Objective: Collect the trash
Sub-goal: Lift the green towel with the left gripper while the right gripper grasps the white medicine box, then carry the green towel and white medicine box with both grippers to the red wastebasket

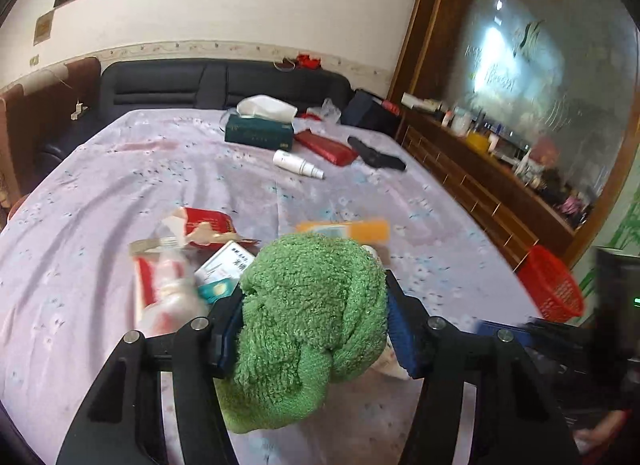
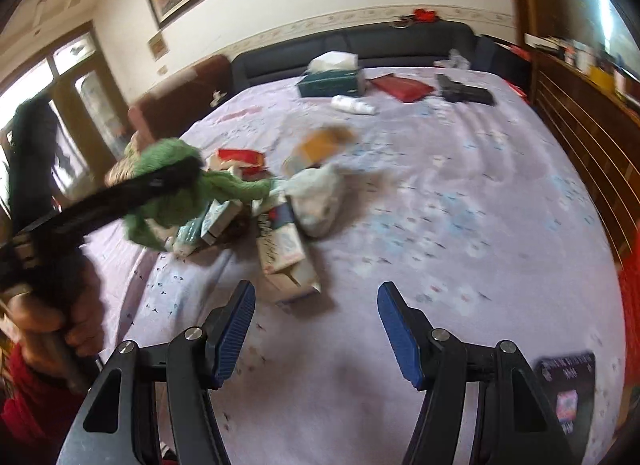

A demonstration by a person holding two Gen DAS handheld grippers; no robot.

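Green cloth clamped, pile waiting.
Your left gripper (image 1: 314, 321) pinches the green cloth (image 1: 308, 305) (clearing the trash pile (image 2: 256, 221)?); your right gripper (image 2: 316, 329) gapes empty.

A fuzzy green cloth (image 1: 308, 313) is bunched up in a soft lump, off the bed, with one end hanging down. Under it and just past it, a small pile of trash lies on the purple bed sheet. A torn red box (image 1: 206, 225) lies open at the far side of the pile. A long orange and white box (image 1: 352, 229) lies flat beside it. A little white and teal box (image 1: 224, 265) leans in the middle. A crumpled white plastic bag (image 2: 320, 201) sits at the right of the pile.
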